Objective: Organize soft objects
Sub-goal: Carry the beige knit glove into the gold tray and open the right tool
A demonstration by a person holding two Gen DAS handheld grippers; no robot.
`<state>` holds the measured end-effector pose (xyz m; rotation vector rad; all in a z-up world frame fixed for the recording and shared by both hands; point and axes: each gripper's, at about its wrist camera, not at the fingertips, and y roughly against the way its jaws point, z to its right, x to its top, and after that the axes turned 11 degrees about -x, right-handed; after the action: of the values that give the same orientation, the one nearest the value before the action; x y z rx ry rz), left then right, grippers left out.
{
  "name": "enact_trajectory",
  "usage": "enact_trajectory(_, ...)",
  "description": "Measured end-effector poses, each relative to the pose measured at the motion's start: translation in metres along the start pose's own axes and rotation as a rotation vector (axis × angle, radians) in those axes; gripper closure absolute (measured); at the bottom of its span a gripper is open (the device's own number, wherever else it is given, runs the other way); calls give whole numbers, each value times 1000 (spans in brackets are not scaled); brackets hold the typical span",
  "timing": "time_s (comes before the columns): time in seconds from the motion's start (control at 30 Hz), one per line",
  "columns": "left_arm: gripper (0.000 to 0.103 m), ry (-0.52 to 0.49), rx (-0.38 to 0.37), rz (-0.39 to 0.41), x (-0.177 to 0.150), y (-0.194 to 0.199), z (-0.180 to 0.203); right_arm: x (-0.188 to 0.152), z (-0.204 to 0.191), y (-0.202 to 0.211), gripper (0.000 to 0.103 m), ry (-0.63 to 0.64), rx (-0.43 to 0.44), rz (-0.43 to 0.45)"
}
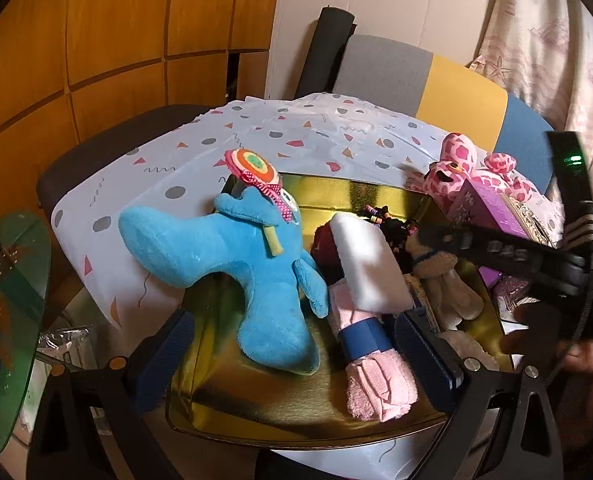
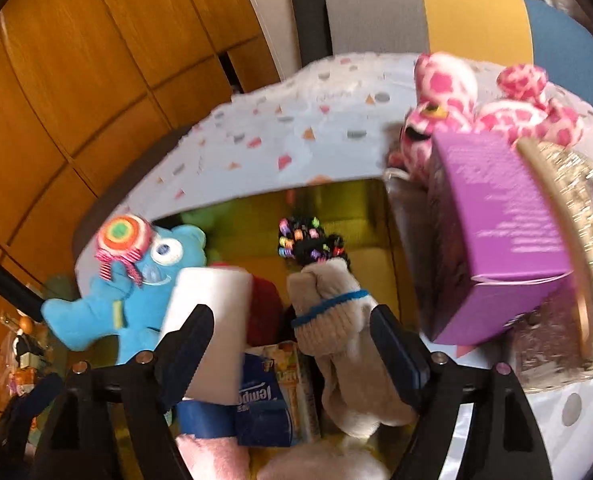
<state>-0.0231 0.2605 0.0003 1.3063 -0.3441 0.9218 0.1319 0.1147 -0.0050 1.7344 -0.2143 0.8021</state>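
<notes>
The right gripper [image 2: 292, 344] stands released, its jaws flanking the beige sock [image 2: 336, 320] without pressing. The sock lies in the gold box [image 1: 256, 412], long axis running away along the fingers. The left gripper [image 1: 292, 344] is spread too, above the pink towel [image 1: 372, 380].

A patterned tablecloth [image 1: 200, 160] covers the table at centre frame. Wooden panels [image 1: 96, 40] fill the upper left. A grey, yellow and blue chair back [image 1: 448, 84] stands behind, upper right, beside a pale curtain [image 1: 544, 40]. A purple box [image 2: 496, 216] sits right.
</notes>
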Motion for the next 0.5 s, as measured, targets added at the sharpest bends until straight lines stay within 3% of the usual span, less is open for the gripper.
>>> enact_trajectory(0.13,2,-11,-9,11,0,3,4,-10,11,33,21,9,17,72)
enact_trajectory(0.3,2,-11,-88,9,3,9,13,-37,37,74,21,41,11,127)
enact_trajectory(0.5,2,-111,-175,2,15,15,54,-75,118,104,21,-19,-96,113)
